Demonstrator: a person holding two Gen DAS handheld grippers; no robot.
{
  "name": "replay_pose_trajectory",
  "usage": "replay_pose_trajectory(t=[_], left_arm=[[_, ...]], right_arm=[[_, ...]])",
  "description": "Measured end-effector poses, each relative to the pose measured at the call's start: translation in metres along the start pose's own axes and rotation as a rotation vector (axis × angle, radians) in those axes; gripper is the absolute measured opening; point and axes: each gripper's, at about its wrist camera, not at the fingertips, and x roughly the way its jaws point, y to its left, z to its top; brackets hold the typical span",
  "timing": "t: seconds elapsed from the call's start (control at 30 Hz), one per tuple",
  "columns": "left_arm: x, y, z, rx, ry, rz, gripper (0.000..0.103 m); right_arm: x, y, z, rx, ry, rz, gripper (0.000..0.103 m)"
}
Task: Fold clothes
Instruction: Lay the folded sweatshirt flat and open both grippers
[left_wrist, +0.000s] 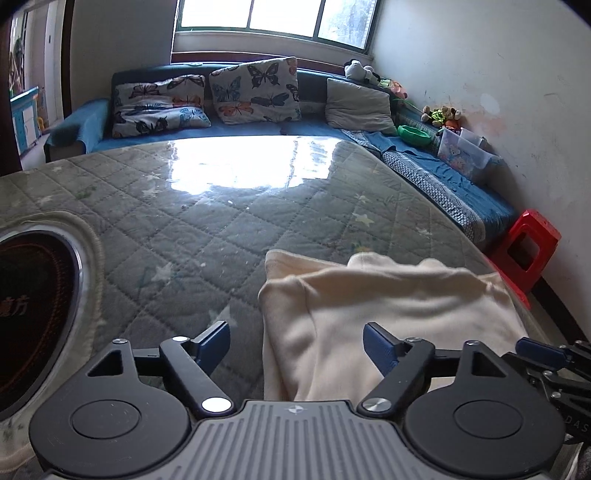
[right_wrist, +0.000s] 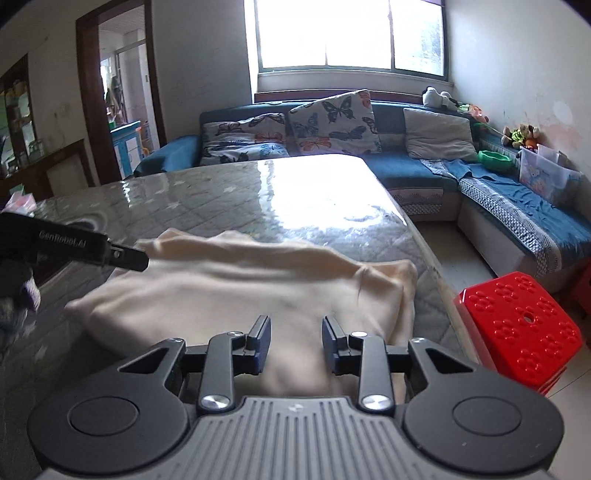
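Cream garment (right_wrist: 236, 295) lies folded near my table (left_wrist: 221, 206) edge, so I hold left gripper (left_wrist: 295, 345) and right gripper (right_wrist: 295, 341) parted, gripping nothing, just above it.

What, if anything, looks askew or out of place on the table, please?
The cream garment lies rumpled, its right edge bunched near the table's edge above the red stool. Nothing looks spilled or damaged.
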Motion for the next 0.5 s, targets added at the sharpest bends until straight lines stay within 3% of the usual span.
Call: replay_pose_trajectory(t=[0.23, 0.5], left_arm=[[-0.013, -0.008, -0.018, 0.029, -0.016, 0.02, 0.09], [-0.017, -0.01, -0.027, 0.044, -0.014, 0.034, 0.092]], right_arm=[[-0.007, 0.006, -0.013, -0.003, -0.004, -0.028, 0.034], [-0.008, 0.009, -0.014, -0.002, -0.005, -0.046, 0.035]])
